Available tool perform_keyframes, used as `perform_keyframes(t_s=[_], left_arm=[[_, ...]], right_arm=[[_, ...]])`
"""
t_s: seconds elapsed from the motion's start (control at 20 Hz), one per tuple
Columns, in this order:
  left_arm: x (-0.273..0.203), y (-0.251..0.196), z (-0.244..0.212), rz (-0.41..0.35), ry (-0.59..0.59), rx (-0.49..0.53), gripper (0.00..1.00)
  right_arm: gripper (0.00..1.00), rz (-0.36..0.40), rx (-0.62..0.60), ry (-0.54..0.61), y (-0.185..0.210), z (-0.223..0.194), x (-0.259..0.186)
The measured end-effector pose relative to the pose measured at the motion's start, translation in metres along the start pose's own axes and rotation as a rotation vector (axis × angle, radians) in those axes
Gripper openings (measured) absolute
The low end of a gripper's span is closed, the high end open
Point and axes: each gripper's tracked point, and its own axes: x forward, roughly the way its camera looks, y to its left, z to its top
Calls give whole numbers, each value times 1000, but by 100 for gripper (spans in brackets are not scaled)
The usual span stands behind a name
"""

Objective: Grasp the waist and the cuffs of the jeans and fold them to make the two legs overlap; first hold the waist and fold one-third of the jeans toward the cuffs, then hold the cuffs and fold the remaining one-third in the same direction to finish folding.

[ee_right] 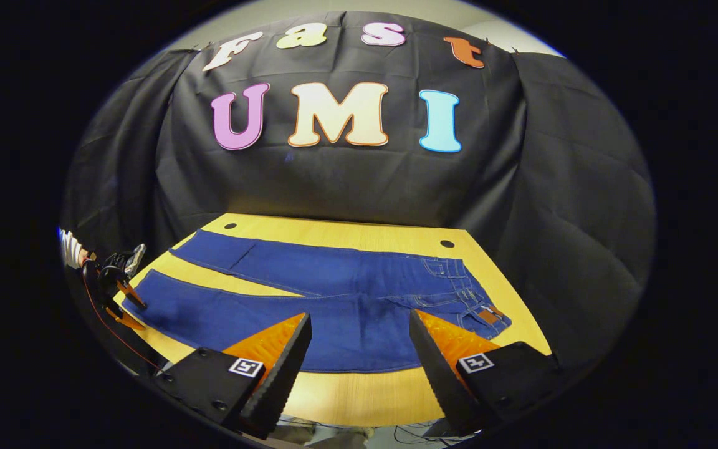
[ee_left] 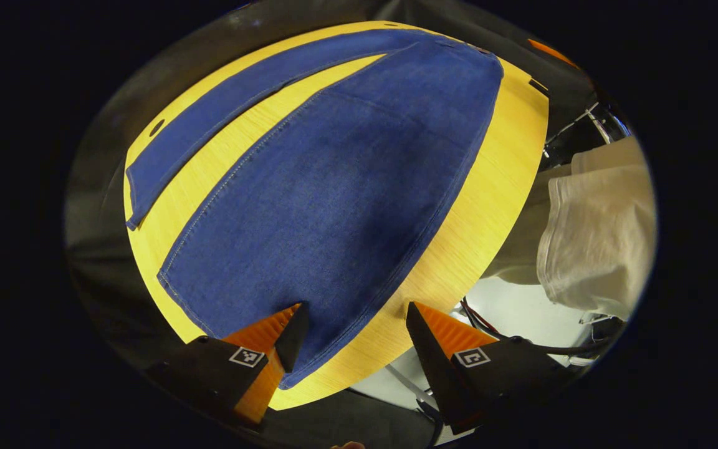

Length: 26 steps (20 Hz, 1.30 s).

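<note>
jeans [ee_right: 334,299] lie flat on the table [ee_right: 359,386], both grippers spread above.

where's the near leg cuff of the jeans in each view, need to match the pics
Left gripper view: the near leg cuff lies at lower left, just ahead of the left gripper.
Right gripper view: it lies at far left, by the left gripper.
Shared landmark: the wooden table under the jeans.

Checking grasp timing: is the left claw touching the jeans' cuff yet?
Cannot tell. In the left gripper view the left claw is open around the cuff corner of the jeans; one finger overlaps the denim, but neither contact nor a gap shows plainly.
</note>
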Motion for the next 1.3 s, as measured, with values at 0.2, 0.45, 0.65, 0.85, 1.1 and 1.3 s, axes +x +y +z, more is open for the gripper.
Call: perform_keyframes(t_s=[0.2,0.45,0.65,0.85,1.1,1.3], left_arm=[[2,1,5,-9,-1,14,95],[3,-1,3,-18,49,46,96],[4,9,5,-14,63,48,67],[4,11,6,-8,24,78,10],[-2,3,8,-151,5,-52,0],[2,8,8,-221,4,-91,0]], right_arm=[[97,-1,9,27,1,-11,-1],[96,20,26,31,12,-14,3],[96,33,56,10,22,-10,5],[98,16,66,2,22,-11,4],[95,29,26,18,23,-15,11],[99,104,-117,108,11,-36,21]])
